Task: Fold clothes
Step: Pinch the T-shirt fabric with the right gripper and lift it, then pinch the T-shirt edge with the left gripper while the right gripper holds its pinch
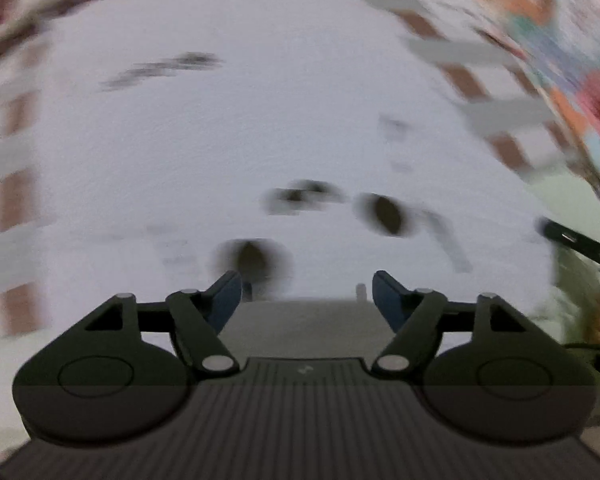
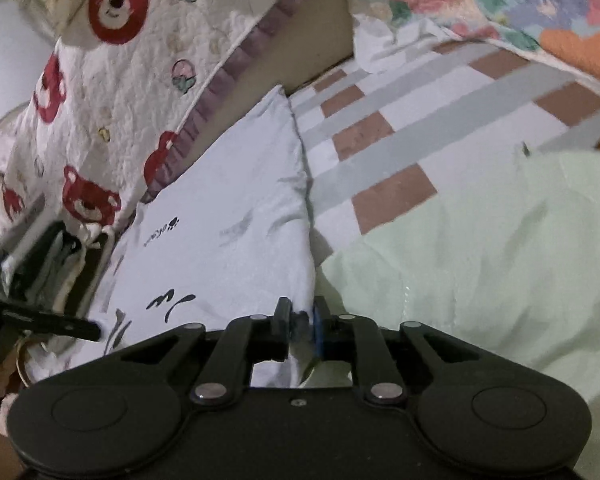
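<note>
**Right hand-held gripper pinches white garment on the bed**

The white garment (image 2: pixel 220 216) lies spread on the bed, running from the centre of the right wrist view down to the lower middle; small dark printed marks show on it. In the left wrist view the garment (image 1: pixel 228 132) fills most of the blurred frame.

The right hand-held gripper (image 2: pixel 300 326) has its jaws closed on the garment's edge, cloth visible between the pads. The left hand-held gripper (image 1: pixel 306 294) is spread wide above the cloth, nothing between its fingers.

Just right of the garment lies a pale green cloth (image 2: pixel 480 260), filling the lower right. Beneath both is a checked sheet (image 2: pixel 412 120) of grey bands and brown squares. A bear-print blanket (image 2: pixel 112 92) occupies the upper left, a floral quilt (image 2: pixel 520 4) the upper right.
</note>
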`<state>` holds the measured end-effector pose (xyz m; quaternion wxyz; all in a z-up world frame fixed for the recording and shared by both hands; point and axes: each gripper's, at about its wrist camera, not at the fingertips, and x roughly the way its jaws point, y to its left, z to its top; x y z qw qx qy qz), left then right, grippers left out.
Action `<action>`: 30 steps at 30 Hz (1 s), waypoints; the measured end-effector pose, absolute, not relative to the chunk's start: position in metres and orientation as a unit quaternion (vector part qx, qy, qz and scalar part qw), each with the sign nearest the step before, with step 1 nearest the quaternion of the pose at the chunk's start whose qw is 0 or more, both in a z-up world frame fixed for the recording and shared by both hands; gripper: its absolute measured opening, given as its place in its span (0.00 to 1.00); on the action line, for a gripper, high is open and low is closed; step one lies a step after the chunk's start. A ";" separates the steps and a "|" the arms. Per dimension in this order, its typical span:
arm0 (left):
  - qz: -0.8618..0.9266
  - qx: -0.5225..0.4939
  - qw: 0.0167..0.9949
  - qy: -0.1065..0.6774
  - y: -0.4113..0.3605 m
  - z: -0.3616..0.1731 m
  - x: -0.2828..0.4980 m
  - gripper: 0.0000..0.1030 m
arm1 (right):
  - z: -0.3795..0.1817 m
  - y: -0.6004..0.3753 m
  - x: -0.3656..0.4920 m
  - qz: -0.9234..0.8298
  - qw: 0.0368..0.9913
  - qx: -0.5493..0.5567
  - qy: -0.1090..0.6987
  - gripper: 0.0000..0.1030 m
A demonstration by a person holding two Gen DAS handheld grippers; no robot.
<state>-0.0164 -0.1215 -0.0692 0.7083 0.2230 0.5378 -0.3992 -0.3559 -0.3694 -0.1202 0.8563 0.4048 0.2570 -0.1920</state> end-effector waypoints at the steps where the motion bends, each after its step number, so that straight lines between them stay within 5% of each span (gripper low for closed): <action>1: -0.378 0.219 0.723 0.536 -0.106 -0.064 -0.002 0.72 | -0.122 -0.371 -0.356 -0.190 0.853 0.415 0.254 0.19; 9: -0.265 0.195 0.781 0.531 0.003 -0.077 0.074 0.72 | -0.132 -0.376 -0.354 -0.190 0.822 0.477 0.248 0.34; 14: -0.284 0.130 0.710 0.632 0.025 -0.111 0.076 0.72 | -0.130 -0.372 -0.348 -0.202 0.811 0.485 0.257 0.42; 18: -0.282 0.121 0.691 0.654 0.031 -0.119 0.077 0.69 | -0.118 -0.366 -0.339 -0.191 0.826 0.457 0.269 0.40; 20: -0.323 0.136 0.673 0.651 0.027 -0.116 0.070 0.66 | -0.108 -0.361 -0.335 -0.193 0.842 0.426 0.269 0.26; 23: -0.353 0.184 0.660 0.637 0.018 -0.113 0.051 0.47 | -0.097 -0.352 -0.328 -0.202 0.862 0.374 0.277 0.18; 26: -0.346 0.203 0.671 0.623 0.017 -0.114 0.049 0.41 | -0.093 -0.346 -0.322 -0.213 0.869 0.340 0.290 0.17; 29: -0.325 0.178 0.675 0.638 0.023 -0.119 0.060 0.45 | -0.092 -0.341 -0.316 -0.221 0.868 0.324 0.305 0.21; 30: -0.317 0.167 0.673 0.648 0.022 -0.121 0.062 0.59 | -0.093 -0.341 -0.315 -0.220 0.866 0.327 0.308 0.21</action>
